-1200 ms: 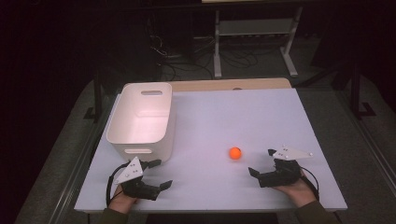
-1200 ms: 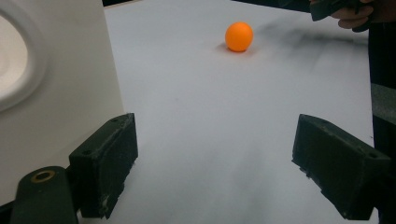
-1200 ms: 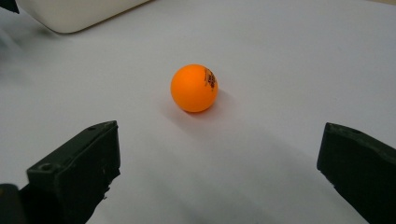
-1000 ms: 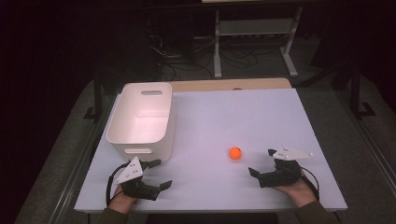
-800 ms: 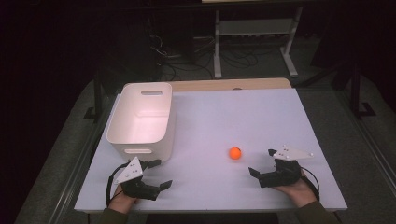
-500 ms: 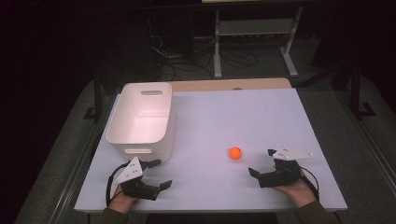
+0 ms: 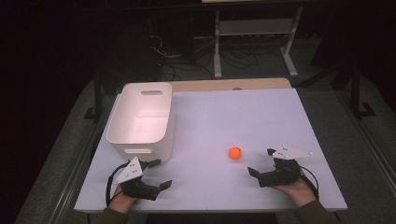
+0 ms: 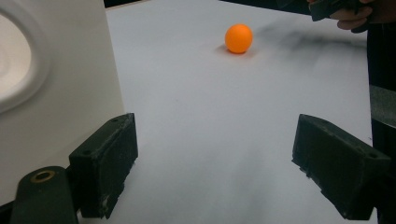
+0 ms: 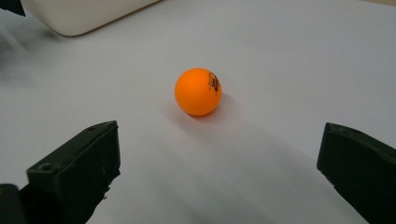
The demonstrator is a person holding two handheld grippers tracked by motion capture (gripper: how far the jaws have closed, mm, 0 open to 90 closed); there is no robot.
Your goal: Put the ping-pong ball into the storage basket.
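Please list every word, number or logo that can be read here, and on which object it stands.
Orange ball: a small dark print on its side, too blurred to read.
White bin: no text.
Table: no text.

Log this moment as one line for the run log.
left gripper: open, idle | right gripper: open, facing orange ball | ball: on table, untouched | white bin: empty

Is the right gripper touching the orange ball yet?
Apart. The right gripper view shows bare table between the ball and both open jaws of the right gripper.
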